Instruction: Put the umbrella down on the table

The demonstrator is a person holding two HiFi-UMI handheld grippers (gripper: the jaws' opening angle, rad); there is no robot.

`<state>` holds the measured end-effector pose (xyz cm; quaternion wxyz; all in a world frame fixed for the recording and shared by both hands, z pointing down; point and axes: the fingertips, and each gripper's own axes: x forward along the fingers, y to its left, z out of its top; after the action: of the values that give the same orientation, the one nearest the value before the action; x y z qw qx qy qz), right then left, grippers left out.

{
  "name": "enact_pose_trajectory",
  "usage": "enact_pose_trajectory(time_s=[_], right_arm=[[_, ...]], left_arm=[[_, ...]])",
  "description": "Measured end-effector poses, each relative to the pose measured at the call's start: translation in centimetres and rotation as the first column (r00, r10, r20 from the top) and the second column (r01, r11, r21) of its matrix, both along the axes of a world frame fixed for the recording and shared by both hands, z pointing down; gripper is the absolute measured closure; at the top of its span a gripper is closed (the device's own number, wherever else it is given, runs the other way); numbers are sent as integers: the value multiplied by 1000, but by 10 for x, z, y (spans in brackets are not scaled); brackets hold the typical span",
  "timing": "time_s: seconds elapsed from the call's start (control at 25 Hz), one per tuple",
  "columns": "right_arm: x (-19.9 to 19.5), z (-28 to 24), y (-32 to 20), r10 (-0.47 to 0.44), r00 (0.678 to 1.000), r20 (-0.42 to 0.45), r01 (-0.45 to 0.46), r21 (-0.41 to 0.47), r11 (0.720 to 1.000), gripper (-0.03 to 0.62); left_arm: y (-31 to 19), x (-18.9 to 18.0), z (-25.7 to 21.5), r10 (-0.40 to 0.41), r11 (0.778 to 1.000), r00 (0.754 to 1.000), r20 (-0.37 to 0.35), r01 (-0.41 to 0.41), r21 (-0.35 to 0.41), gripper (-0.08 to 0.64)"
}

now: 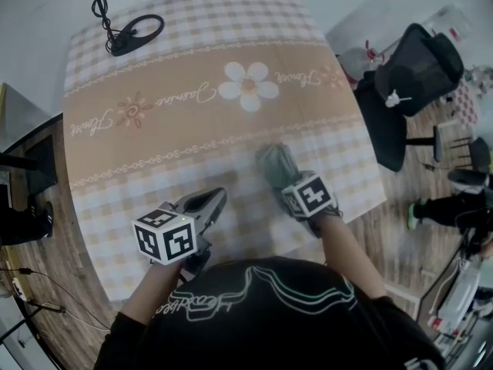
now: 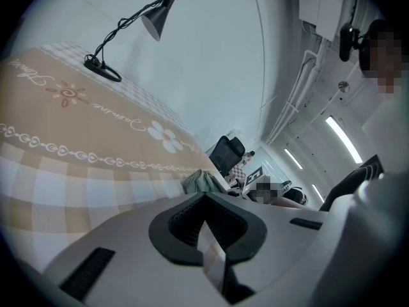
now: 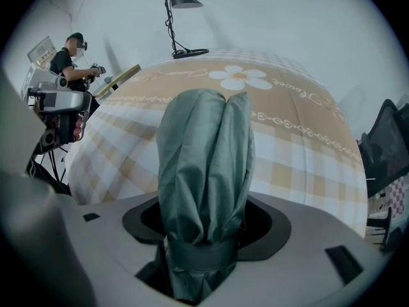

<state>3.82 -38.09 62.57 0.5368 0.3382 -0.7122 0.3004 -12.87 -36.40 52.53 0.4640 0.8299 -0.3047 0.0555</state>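
A folded grey-green umbrella, wrapped with its strap, points away from me over the near right part of the checked tablecloth. My right gripper is shut on it near the strapped end. In the right gripper view the umbrella fills the space between the jaws of that gripper. I cannot tell whether its far end touches the cloth. My left gripper hovers low at the near left, shut and holding nothing. From the left gripper, the umbrella shows to the right.
A black desk lamp stands at the far left corner of the table. A black office chair is off the table's right side. A person stands beyond the left edge. The table's near edge lies just under my grippers.
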Motion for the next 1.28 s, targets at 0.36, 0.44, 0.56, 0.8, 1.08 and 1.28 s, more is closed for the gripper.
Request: enact_pose_trajectory(time_s=[0.36,0.44,0.56,0.8,1.08,1.28], right_arm=[[1,-1,1,35,999,22,-36,41,998,314],[1,-3,-1,54,998,32,-56,70,996,288],[-1,-13,0,62,996,61,-70,123,990,268],[0,-63,9,77,978,192,-124,245,962,268],[-23,-154,54,9,825,566,-211,293,933,272],[-27,-207,101,-88,690,718,-247,348,905,409]], left_arm=[[22,1,4,-13,1000,1000,1,13,-19,563],[26,1,4,-17,1000,1000,6,17,-16,563],[32,2,-1,-27,1000,1000,12,27,-2,563],[52,10,-22,-41,999,999,10,41,33,563],[78,22,-59,-62,993,998,-8,62,100,563],[105,39,-89,-52,985,998,-23,55,166,563]])
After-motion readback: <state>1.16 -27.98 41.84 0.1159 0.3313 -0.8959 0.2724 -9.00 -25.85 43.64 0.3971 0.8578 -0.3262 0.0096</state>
